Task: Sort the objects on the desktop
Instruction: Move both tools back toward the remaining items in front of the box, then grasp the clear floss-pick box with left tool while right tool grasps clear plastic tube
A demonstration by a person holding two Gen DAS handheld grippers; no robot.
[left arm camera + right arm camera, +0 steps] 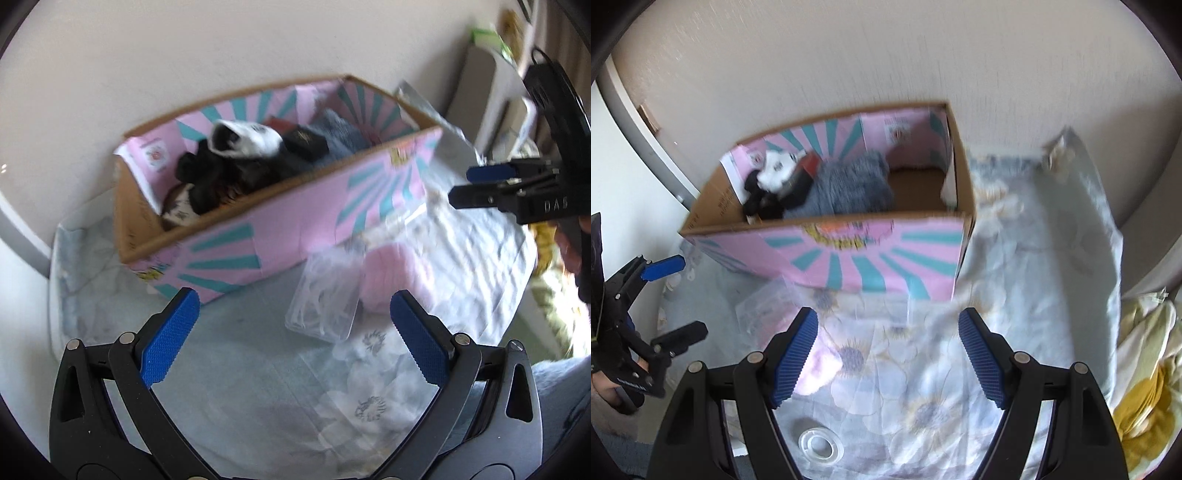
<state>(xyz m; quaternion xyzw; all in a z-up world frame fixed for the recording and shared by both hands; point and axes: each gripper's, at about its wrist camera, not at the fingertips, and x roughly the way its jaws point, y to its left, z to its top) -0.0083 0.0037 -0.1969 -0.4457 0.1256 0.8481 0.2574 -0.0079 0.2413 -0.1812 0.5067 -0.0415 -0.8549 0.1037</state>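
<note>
A: So, how are my tongs standing?

B: I see the left gripper (295, 317) spread wide, nothing between its blue pads (170, 336); it hovers above the floral cloth (258, 387).

A: And my right gripper (888, 350)?

B: In its own view it is also wide apart and holding nothing. From the left camera it shows side-on, so its gap is hard to judge there.

A: Where are my things to sort?

B: A clear plastic case (325, 299) lies just beyond my left fingers, touching a pink fluffy item (395, 277) on its right. The pink cardboard box (295, 218) stands farther off by the wall, with a grey cloth (849, 188) and a black-and-white plush (243, 142) inside. A tape roll (820, 445) lies near, under my right gripper.
</note>
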